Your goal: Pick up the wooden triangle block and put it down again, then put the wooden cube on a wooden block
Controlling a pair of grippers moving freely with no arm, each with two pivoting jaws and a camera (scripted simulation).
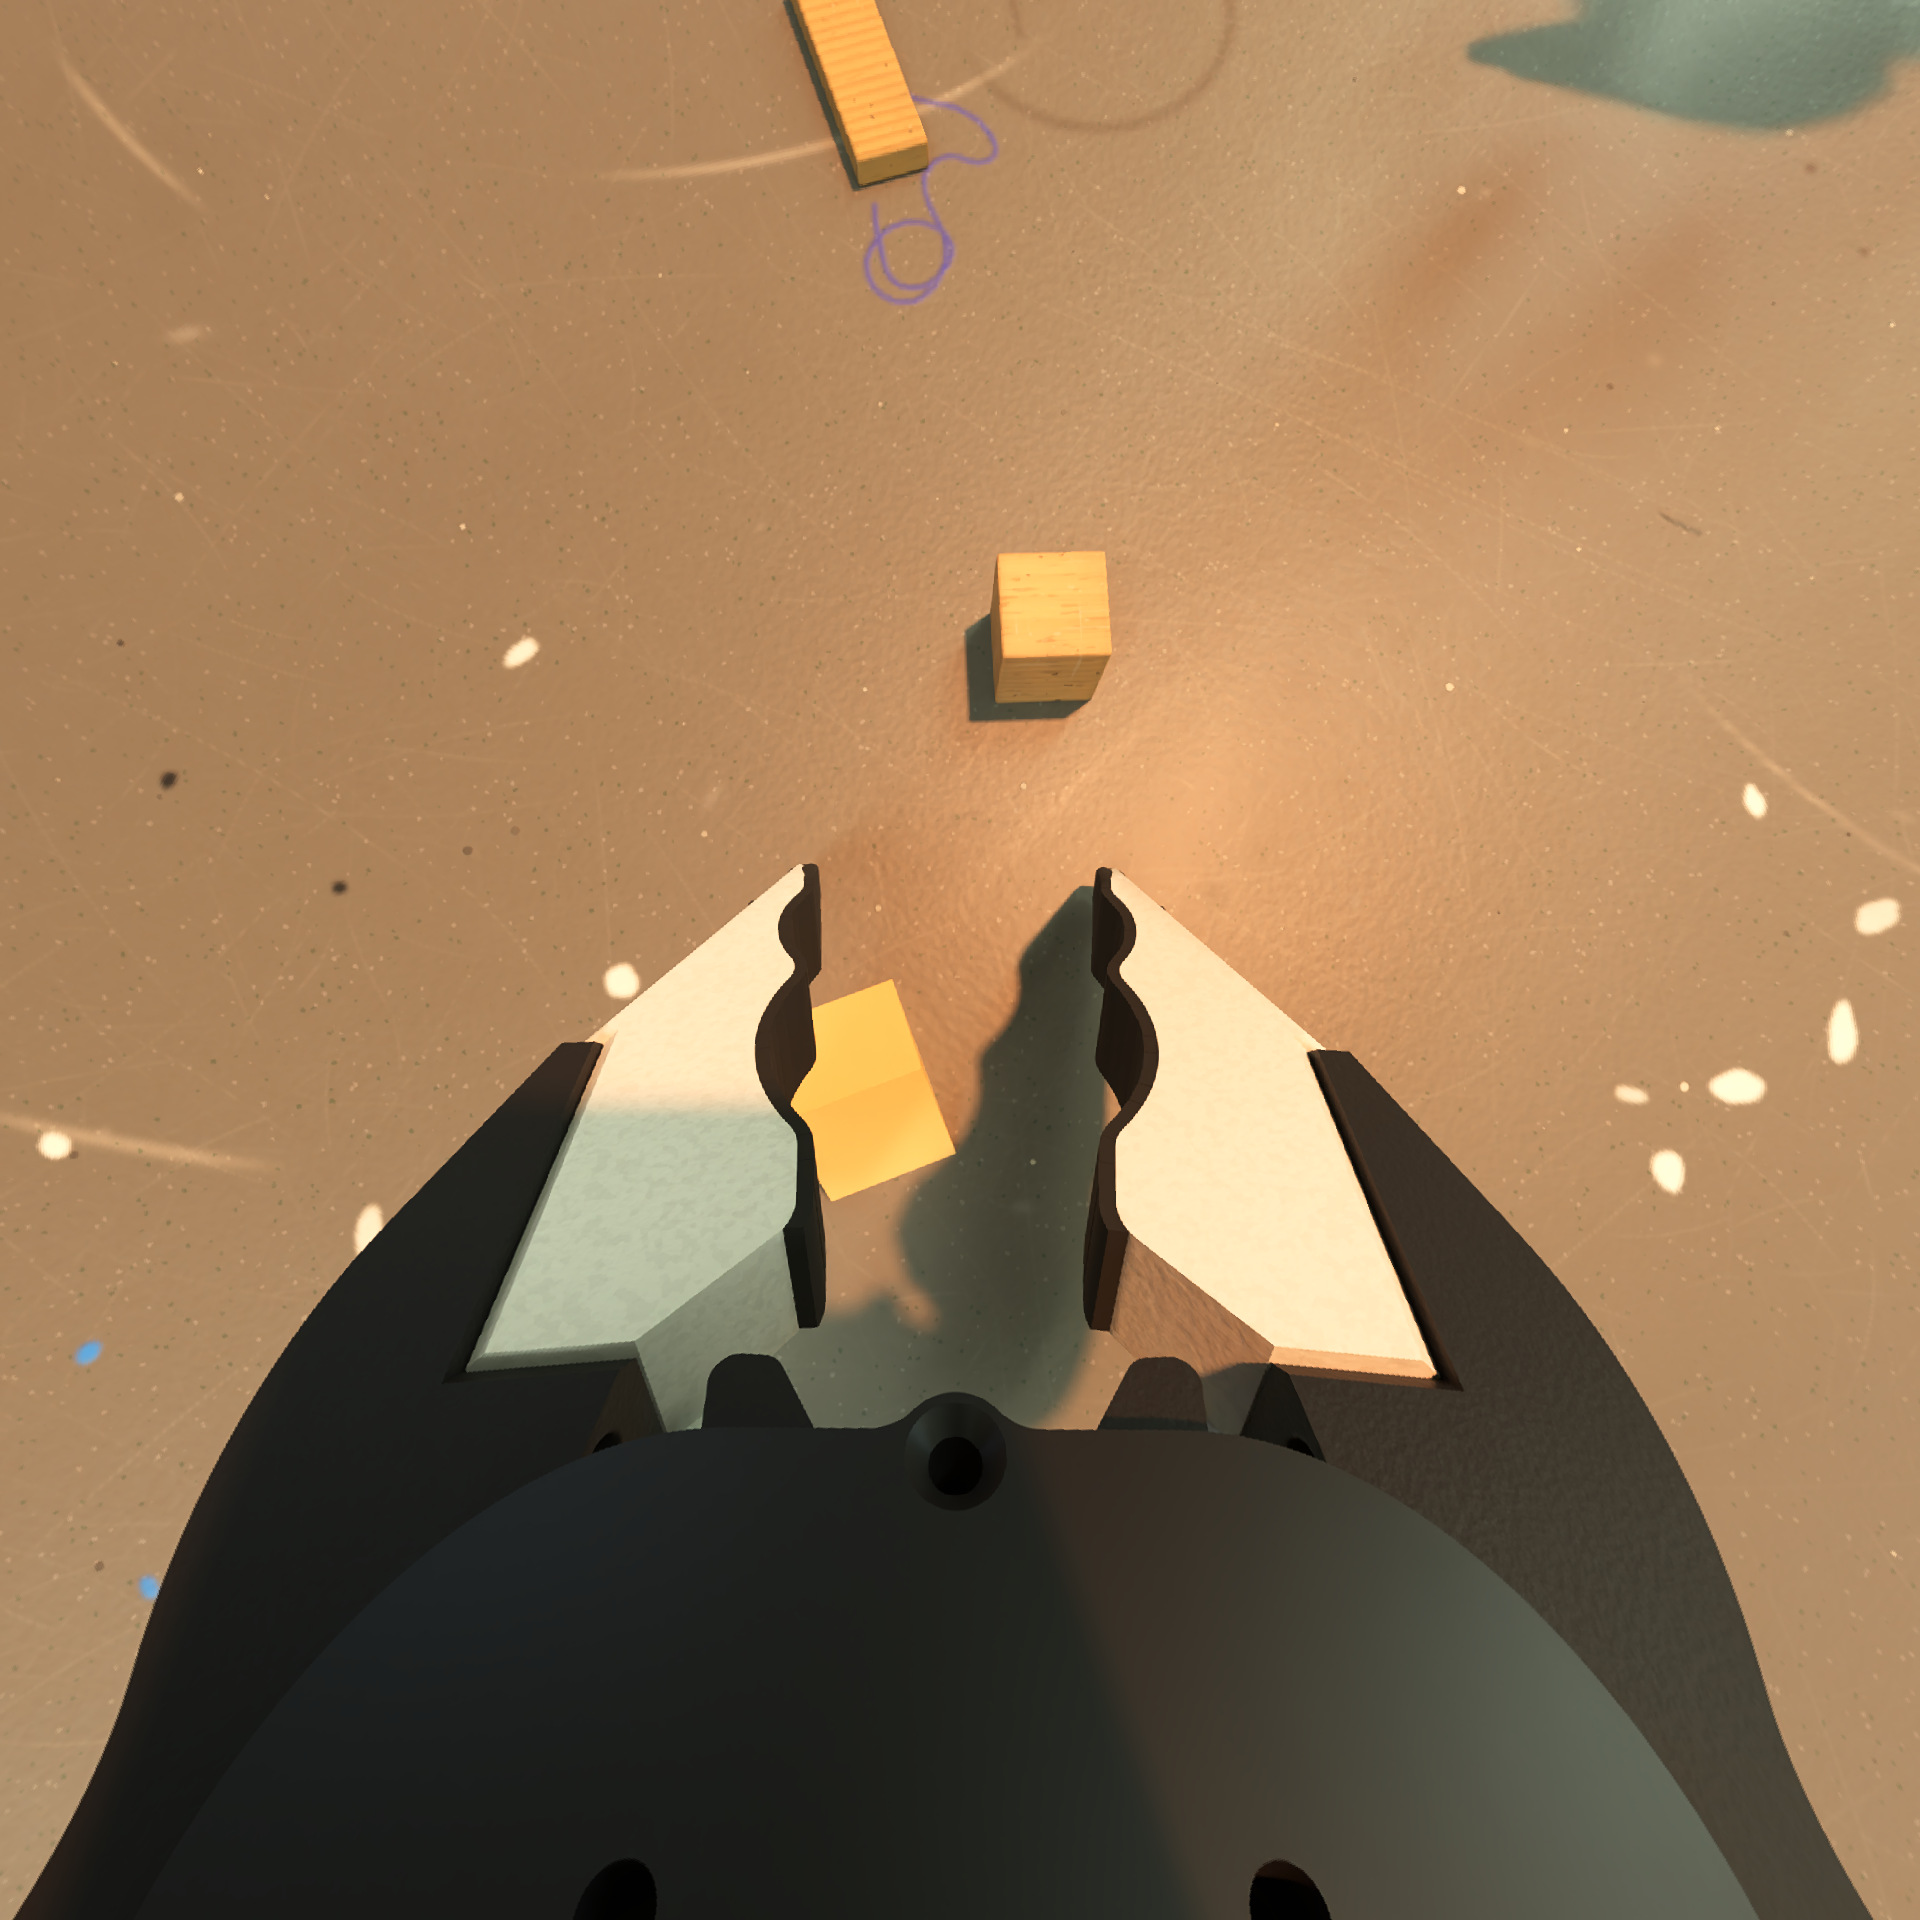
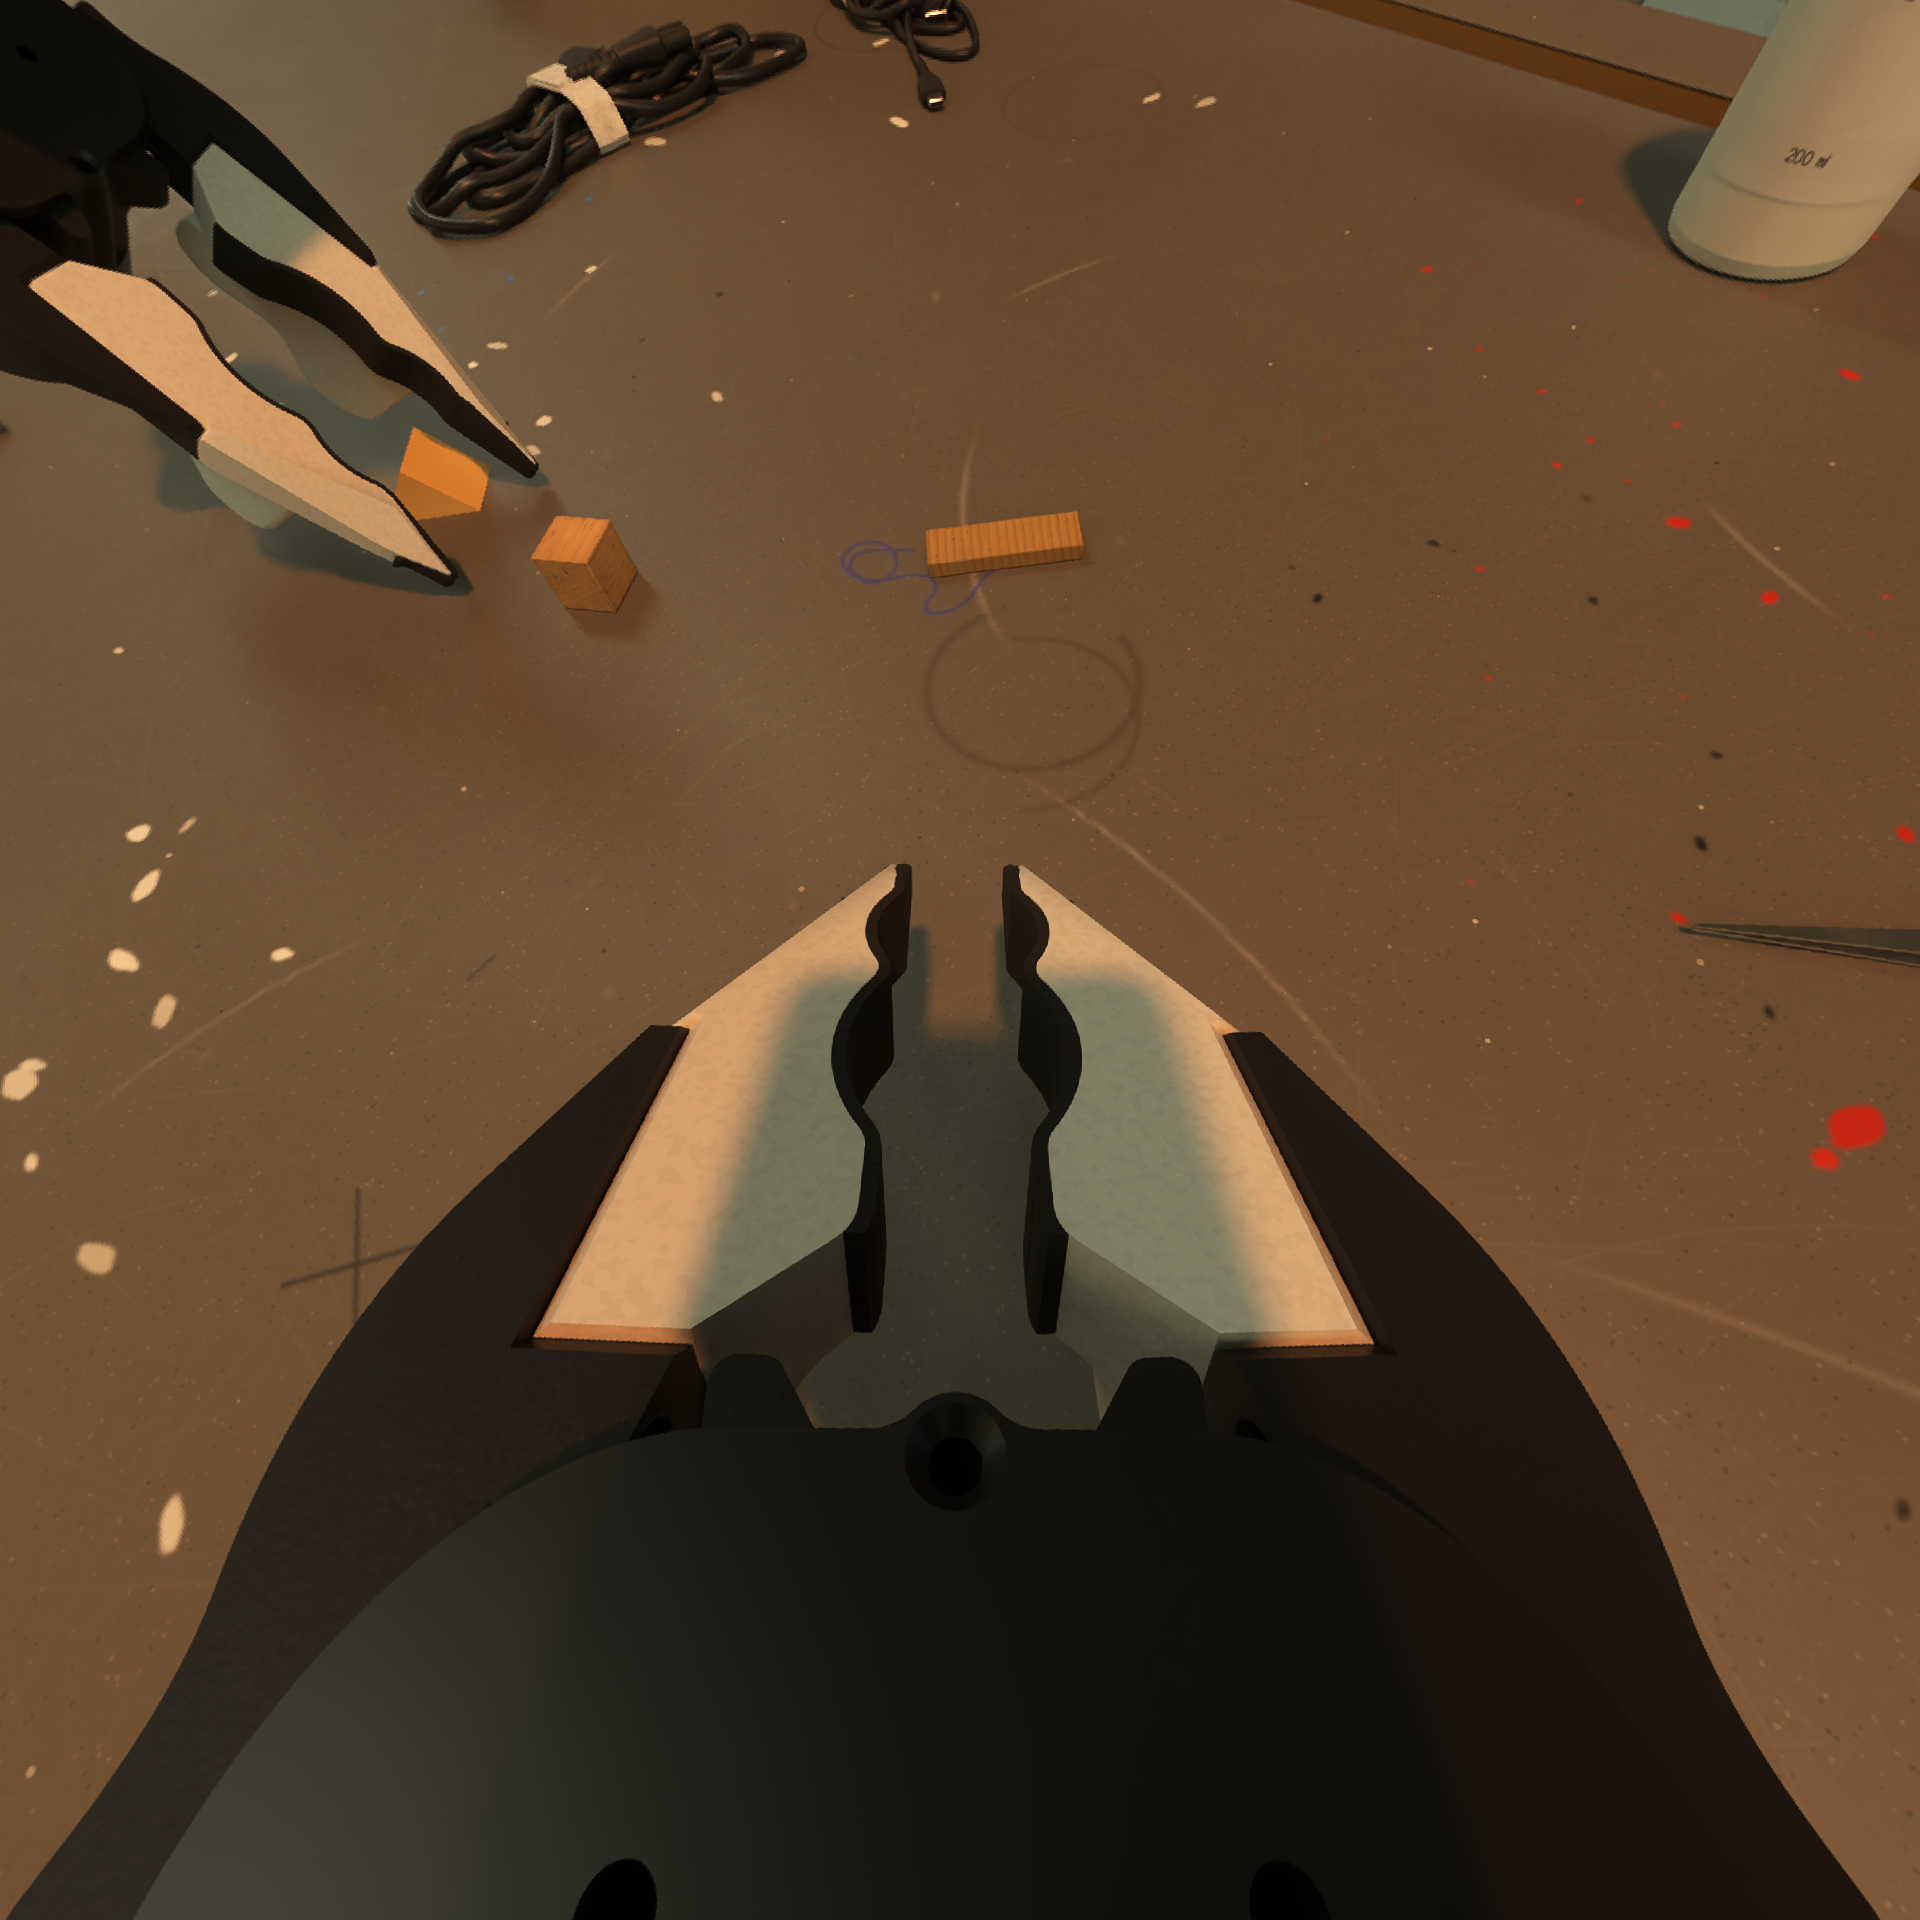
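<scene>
left gripper [image 1: 956, 883] angled down, spread around wooden triangle block [image 1: 871, 1091] | wooden cube [image 1: 1049, 623] at 12 | flat wooden block [image 1: 860, 88] beyond, open tabletop [image 1: 416, 468] between | right gripper [image 2: 956, 883] narrowly parted, empty

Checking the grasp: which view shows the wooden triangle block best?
The right wrist view: the wooden triangle block shows nearly whole between the left hand-held gripper fingers. In the left wrist view, one finger partly hides it.

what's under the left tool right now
The orange wooden triangle block lies on the speckled brown table between the open fingers of the left tool; one finger hides its left edge.
</scene>
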